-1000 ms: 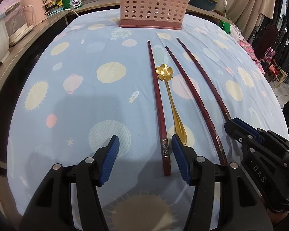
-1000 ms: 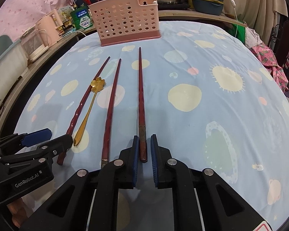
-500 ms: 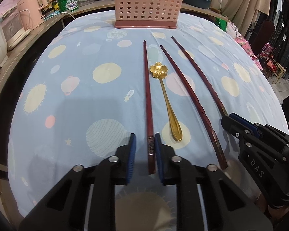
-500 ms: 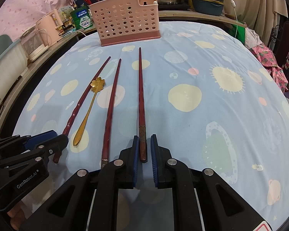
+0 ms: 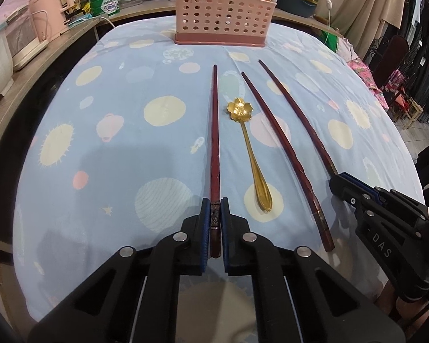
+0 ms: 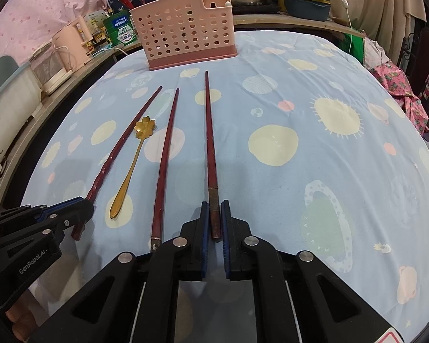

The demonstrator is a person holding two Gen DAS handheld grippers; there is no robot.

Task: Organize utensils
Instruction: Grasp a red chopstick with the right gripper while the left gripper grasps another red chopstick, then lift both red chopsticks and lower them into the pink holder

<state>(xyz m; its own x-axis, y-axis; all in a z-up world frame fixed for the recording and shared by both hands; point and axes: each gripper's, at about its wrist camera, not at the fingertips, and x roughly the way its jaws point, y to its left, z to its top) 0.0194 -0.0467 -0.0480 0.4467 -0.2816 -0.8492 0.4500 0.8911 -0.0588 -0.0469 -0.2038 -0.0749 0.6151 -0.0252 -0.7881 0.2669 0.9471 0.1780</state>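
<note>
on the blue planet-print tablecloth (image 5: 105, 148), three dark red chopsticks and a gold flower spoon (image 5: 250, 154) lie roughly parallel, tips pointing at the pink perforated utensil basket (image 5: 223, 8) at the far edge. left gripper (image 5: 215, 223) jaws have just been closing and now clamp the near end of the leftmost chopstick (image 5: 214, 131), blue pads pressed on both sides. right gripper (image 6: 215, 220) is clamped on the near end of the rightmost chopstick (image 6: 208, 131). middle chopstick (image 6: 166, 154) and spoon lie free between them, just beside each other. all utensils flat on the cloth, well short of the basket.
</note>
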